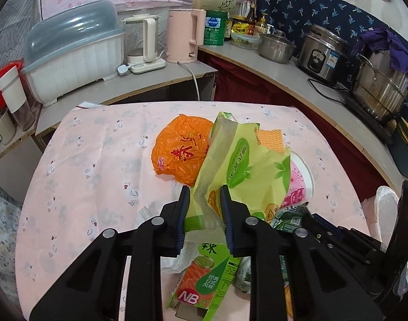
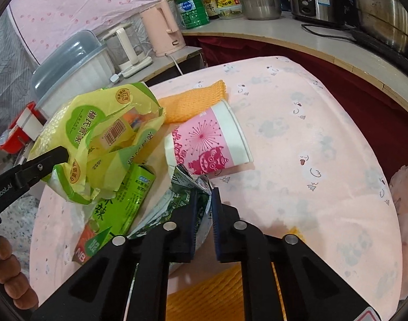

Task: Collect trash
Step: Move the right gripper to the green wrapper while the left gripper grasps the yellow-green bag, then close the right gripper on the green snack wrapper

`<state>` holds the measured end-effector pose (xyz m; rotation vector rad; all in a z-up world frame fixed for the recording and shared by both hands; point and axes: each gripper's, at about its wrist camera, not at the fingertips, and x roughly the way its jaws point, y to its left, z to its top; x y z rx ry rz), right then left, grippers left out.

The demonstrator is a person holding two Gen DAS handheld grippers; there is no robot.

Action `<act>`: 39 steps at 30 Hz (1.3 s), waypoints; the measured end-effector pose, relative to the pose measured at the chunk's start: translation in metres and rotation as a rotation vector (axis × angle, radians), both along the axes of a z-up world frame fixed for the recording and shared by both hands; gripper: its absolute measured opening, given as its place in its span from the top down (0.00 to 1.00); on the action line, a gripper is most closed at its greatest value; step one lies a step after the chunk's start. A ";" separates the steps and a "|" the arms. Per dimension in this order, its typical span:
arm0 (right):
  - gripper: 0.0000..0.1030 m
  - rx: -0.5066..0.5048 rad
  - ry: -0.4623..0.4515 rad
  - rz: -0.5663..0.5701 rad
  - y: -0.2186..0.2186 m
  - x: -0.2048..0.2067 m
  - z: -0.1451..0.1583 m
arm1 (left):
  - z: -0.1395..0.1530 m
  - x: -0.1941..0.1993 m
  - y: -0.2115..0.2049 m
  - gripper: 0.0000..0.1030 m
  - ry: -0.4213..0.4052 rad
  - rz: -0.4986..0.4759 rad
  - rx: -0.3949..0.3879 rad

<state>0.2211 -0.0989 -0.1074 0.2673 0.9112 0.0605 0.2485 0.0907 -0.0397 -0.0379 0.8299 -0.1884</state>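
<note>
Jaws of the left gripper [image 1: 205, 191] are clamped on the yellow-green snack bag [image 1: 238, 165], which is crumpled, torn open at the top, and lifted above the pink tablecloth [image 1: 97, 160]. Its long axis runs away from the camera, leaning right. Jaws of the right gripper [image 2: 206, 195] are pinched on a dark green foil wrapper [image 2: 189, 190].

Also on the cloth:
- one orange plastic bag [image 1: 181, 151], flat
- one green carton [image 2: 121, 208]
- one pink paper cup [image 2: 212, 139] on its side, mouth pointing right
- two orange foam nets [image 2: 195, 101]
</note>
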 end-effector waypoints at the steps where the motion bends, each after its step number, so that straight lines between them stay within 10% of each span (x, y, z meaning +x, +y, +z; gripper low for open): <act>1: 0.91 0.000 -0.005 0.000 0.000 -0.002 0.003 | 0.003 -0.003 -0.001 0.79 -0.007 -0.002 0.001; 19: 0.95 -0.020 -0.156 -0.052 -0.023 -0.058 0.073 | 0.059 -0.057 -0.026 0.80 -0.111 -0.064 -0.021; 30: 0.95 -0.003 -0.053 -0.134 -0.055 -0.065 0.035 | 0.043 -0.074 -0.045 0.80 -0.079 -0.106 0.010; 39: 0.63 0.027 0.010 -0.159 -0.064 -0.053 0.007 | 0.020 -0.067 -0.055 0.80 -0.034 -0.120 0.023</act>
